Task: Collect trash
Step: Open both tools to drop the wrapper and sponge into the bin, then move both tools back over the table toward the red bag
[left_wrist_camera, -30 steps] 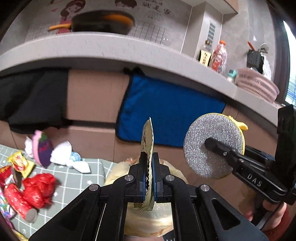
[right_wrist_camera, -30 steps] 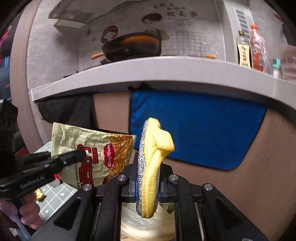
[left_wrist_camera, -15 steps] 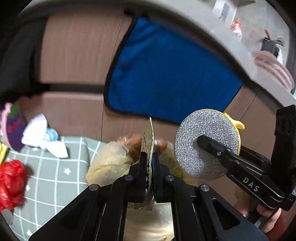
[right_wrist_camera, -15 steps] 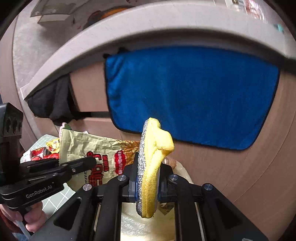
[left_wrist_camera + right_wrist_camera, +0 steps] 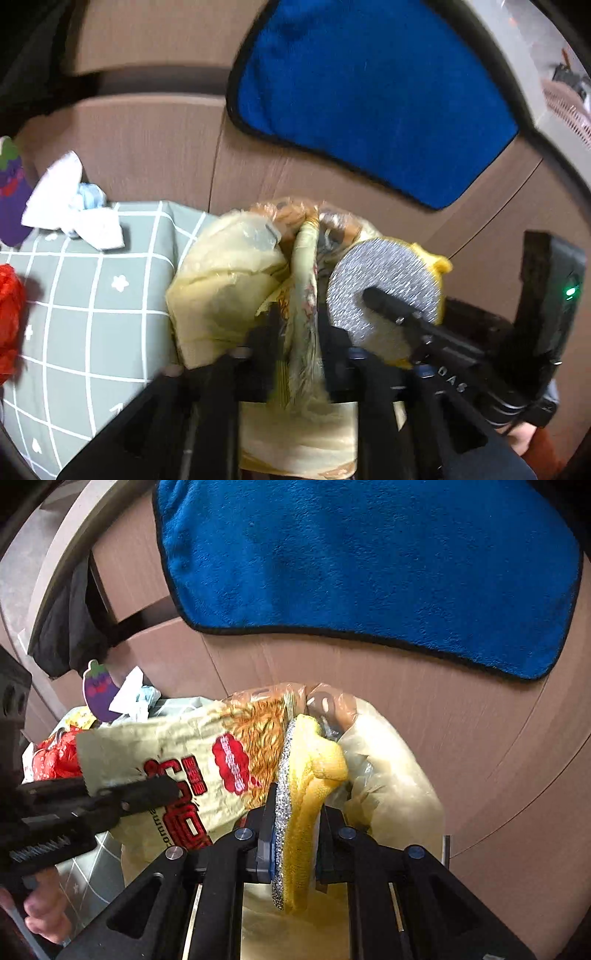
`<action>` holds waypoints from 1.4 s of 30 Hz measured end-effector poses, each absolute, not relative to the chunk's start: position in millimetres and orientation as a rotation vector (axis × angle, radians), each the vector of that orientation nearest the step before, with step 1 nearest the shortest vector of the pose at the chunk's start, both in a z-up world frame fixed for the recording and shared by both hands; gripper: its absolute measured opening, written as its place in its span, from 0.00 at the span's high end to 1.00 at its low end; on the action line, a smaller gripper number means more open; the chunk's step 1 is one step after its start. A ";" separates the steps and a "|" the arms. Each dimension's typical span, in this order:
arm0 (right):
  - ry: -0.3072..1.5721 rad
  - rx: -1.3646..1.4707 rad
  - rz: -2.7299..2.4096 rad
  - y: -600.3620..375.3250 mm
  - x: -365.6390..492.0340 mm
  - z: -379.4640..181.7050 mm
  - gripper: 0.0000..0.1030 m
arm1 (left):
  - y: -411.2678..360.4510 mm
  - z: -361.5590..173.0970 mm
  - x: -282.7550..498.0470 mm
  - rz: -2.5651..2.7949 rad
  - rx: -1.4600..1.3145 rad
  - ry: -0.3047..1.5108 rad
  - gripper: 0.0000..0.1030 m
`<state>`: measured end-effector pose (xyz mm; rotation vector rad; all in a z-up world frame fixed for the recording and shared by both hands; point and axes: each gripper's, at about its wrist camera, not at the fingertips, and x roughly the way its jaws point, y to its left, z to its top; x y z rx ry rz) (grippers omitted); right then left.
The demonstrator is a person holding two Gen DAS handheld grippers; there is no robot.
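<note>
the snack wrapper [image 5: 177,771] is showing as a pale gold, crinkled packet with red lettering and a picture of fried noodles on its face; from the left wrist view the same wrapper [image 5: 304,295] is appearing edge-on as a thin, creased strip. it is hanging in the air over the mouth of the yellowish plastic bag [image 5: 221,280], with the left gripper [image 5: 295,325] appearing to be closing its fingers on the wrapper's lower part, though the picture is blurring there. just to its right, the round scrubbing pad [image 5: 384,288] is showing a glittery silver face and a yellow knitted back [image 5: 317,786], and the right gripper [image 5: 295,834] is clamping it between its fingers, also above the bag [image 5: 388,782]. the bag's translucent rim is crumpling open, and something brown is lying inside near the top edge; what it is cannot be told. the bag is sitting at the edge of a grey checked cloth [image 5: 92,314], where white crumpled paper [image 5: 70,199], a red wrapper [image 5: 9,306] and a purple eggplant cutout [image 5: 99,686] are lying well apart from it. a blue towel [image 5: 369,565] is hanging on the brown cabinet front behind.
</note>
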<state>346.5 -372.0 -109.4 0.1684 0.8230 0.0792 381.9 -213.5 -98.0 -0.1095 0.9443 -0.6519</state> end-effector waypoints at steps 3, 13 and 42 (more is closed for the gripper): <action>0.786 0.167 0.092 -369.0 339.0 -98.0 0.60 | -200.1 -77.3 372.0 -0.686 -0.146 0.887 0.59; 0.622 0.149 0.081 -351.6 307.5 -39.7 0.54 | -123.0 -13.5 327.8 -0.541 -0.180 0.703 0.58; 0.627 -0.011 0.390 -147.2 308.3 -5.7 0.54 | 159.9 -26.7 258.3 -0.094 -0.436 0.656 0.57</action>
